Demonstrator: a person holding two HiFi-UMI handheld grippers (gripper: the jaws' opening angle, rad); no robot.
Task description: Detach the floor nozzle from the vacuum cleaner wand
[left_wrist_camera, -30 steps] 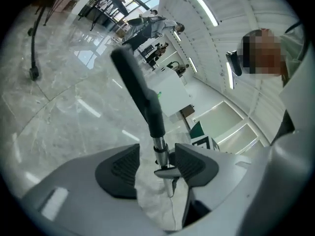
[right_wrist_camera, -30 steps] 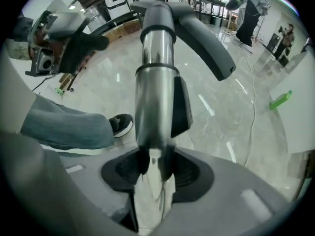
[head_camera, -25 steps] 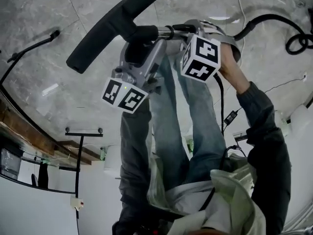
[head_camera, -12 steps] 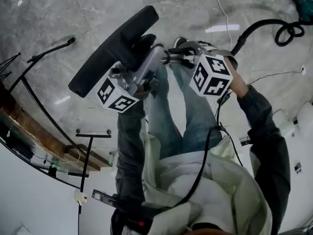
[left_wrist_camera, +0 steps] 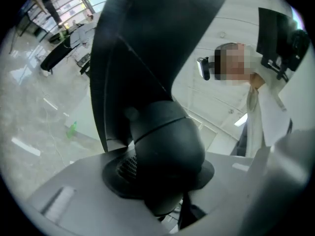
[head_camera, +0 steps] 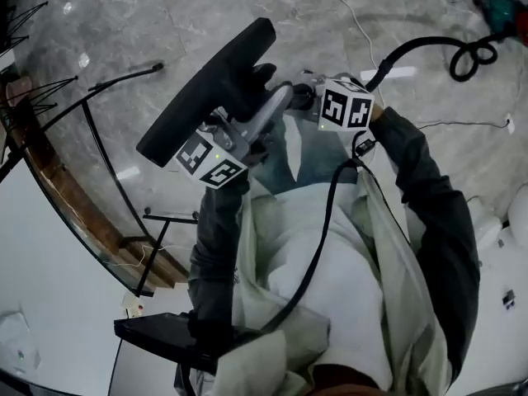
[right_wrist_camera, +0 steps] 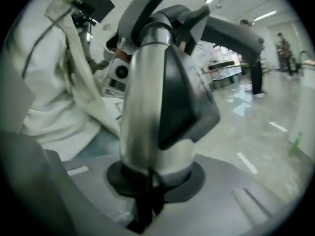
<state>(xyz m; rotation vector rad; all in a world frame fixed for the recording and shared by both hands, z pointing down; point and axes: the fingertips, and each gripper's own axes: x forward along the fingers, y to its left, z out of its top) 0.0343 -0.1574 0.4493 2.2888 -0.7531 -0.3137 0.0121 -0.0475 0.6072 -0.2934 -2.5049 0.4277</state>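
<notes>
One floor nozzle crossed the upper centre; one wand stood mid-frame. One black hose looped at upper right, one green bottle at left, and two distant people at right.

The black floor nozzle hung slantwise over the grey floor, raised before the person's chest. From below it, the left gripper reached up to its neck, jaws lately closing on that neck. Just right of the nozzle's neck, the right gripper had its jaws, just closing further, around the wand. Well to the nozzle's right, a black hose curled on the floor.
</notes>
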